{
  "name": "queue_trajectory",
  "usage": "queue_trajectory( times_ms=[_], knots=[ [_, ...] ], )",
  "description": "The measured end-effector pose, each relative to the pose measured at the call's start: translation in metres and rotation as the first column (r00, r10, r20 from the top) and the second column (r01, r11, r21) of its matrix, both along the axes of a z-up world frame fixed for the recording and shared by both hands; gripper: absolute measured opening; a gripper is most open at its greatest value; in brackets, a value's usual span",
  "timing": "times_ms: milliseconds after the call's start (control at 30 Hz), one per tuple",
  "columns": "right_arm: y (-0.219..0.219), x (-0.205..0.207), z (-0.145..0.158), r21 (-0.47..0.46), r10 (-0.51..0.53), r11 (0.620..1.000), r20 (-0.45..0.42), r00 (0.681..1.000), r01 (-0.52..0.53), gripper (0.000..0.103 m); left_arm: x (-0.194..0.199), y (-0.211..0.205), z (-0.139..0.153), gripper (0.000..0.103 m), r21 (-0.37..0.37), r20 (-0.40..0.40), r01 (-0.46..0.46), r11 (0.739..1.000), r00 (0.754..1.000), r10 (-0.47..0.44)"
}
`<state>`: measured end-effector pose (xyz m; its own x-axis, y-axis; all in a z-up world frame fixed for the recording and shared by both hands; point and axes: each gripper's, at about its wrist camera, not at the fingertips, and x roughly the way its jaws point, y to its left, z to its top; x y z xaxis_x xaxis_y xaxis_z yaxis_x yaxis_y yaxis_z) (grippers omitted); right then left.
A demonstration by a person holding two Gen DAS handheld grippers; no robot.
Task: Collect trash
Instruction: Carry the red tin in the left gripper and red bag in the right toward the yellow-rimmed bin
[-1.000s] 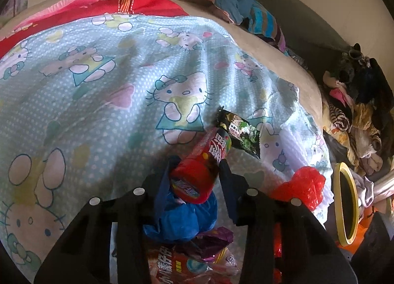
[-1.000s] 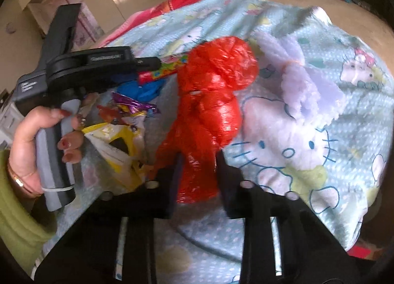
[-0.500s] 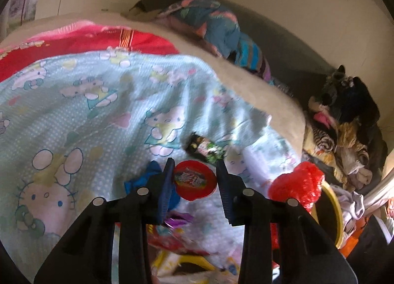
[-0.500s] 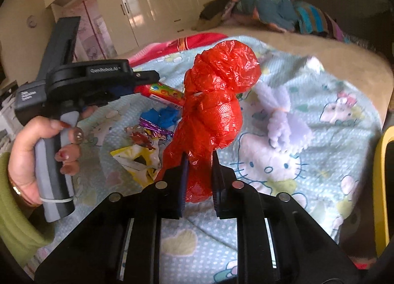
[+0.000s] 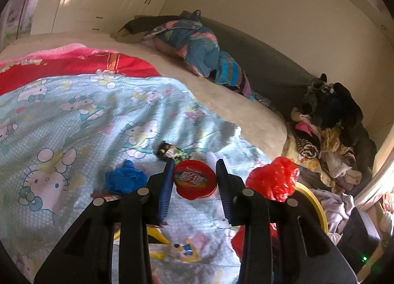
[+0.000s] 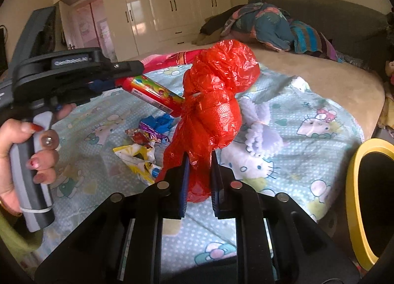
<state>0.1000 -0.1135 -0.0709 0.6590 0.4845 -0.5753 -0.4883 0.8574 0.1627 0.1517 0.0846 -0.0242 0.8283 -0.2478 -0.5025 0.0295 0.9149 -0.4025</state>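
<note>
My left gripper (image 5: 194, 175) is shut on a red candy tube (image 5: 195, 181), held above the bed; the tube also shows in the right wrist view (image 6: 152, 93). My right gripper (image 6: 199, 173) is shut on a crumpled red plastic bag (image 6: 216, 96), lifted above the bed; the bag also shows in the left wrist view (image 5: 273, 180). On the Hello Kitty blanket (image 5: 73, 116) lie a blue wad (image 5: 124, 179), a dark green wrapper (image 5: 172, 152), a yellow wrapper (image 6: 138, 158) and a purple foil wrapper (image 6: 147, 136).
A yellow-rimmed bin (image 6: 369, 200) stands right of the bed; it also shows in the left wrist view (image 5: 312, 202). A lilac fluffy toy (image 6: 258, 128) lies on the blanket. A clothes pile (image 5: 325, 131) is at the right. Bedding (image 5: 197, 50) lies at the bed's far side.
Both grippers have lifted up from the blanket, the left with the candy tube, the right with the red bag. The other trash stayed on the bed.
</note>
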Motion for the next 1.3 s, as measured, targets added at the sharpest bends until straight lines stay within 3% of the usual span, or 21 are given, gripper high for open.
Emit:
queue_trajectory(
  times_ms=[300, 1300],
  knots=[
    [-0.024, -0.008, 0.016, 0.04, -0.034, 0.999, 0.025, 0.999, 0.033, 0.01, -0.014, -0.024, 0.019, 0.033, 0.031, 0.04, 0.044, 0.999, 0.998, -0.045],
    [-0.101, -0.008, 0.028, 0.127, -0.169, 0.978, 0.026, 0.985, 0.165, 0.01, -0.023, -0.09, 0.034, 0.032, 0.102, 0.058, 0.165, 0.981, 0.984, -0.171]
  ],
)
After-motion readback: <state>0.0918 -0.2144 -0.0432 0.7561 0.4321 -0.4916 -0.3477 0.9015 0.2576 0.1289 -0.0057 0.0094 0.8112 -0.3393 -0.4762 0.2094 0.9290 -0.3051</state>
